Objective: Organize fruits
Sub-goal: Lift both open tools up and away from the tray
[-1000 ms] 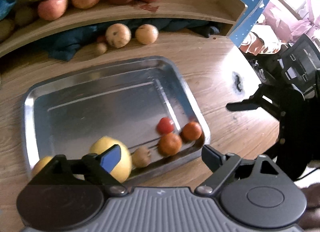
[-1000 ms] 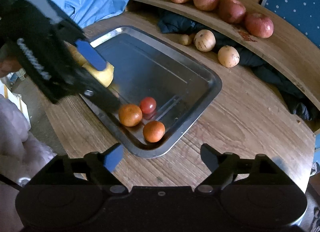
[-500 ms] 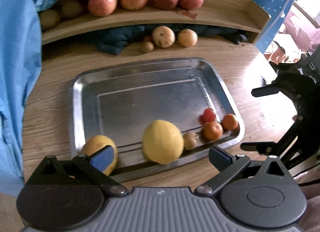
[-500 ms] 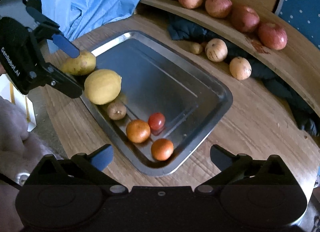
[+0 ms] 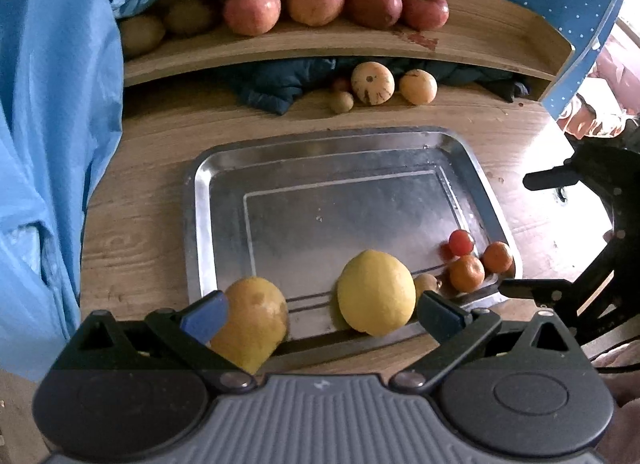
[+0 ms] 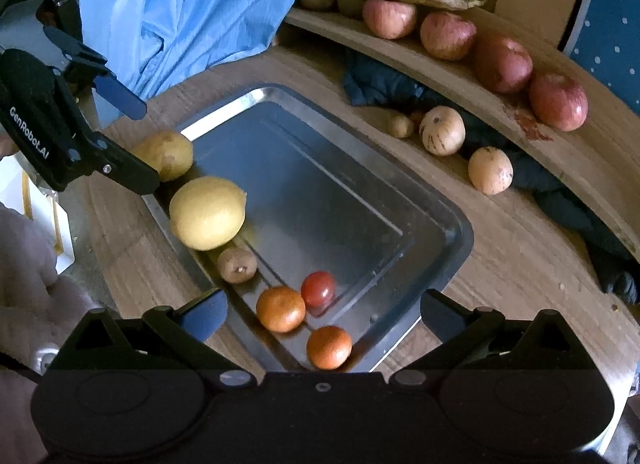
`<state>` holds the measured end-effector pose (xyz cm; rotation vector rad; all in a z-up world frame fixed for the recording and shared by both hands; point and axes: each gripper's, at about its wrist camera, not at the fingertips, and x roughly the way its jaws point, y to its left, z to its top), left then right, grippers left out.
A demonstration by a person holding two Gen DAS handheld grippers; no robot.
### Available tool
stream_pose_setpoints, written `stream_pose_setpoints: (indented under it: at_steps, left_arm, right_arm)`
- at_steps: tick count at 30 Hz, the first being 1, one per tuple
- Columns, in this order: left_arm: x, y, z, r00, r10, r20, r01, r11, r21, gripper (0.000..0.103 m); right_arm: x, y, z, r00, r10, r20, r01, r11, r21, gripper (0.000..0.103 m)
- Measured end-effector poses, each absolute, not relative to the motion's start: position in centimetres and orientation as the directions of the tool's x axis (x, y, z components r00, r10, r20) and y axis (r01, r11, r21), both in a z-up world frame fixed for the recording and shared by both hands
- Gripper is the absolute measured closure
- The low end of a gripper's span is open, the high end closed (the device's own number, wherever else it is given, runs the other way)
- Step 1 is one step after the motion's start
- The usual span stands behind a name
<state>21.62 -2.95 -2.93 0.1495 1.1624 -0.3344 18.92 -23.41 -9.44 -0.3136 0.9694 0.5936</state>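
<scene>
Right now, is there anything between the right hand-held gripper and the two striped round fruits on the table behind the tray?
Yes. The metal tray lies between the open right hand-held gripper and the striped fruits, with two oranges and a tomato at its near end.

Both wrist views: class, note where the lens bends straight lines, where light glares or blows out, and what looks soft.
Left wrist view: the wooden shelf bows into an arc, daylight blows out the right edge, and the metal tray rim glints. Right wrist view: the shelf curves too, the tray floor looks dull and smeared, and the lower corners fall dark.
</scene>
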Motion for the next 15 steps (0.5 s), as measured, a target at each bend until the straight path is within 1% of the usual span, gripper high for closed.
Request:
stream_pose_setpoints:
  at_steps: [15]
  left_arm:
    - [25.6,-3.4,-3.4,0.349,-0.202,-0.915,0.368,0.927,-0.064,0.000]
  right_arm:
    - [21.2,-22.6,-9.3,0.458,0.273,-0.846,-0.527,0.850,-0.011,0.001]
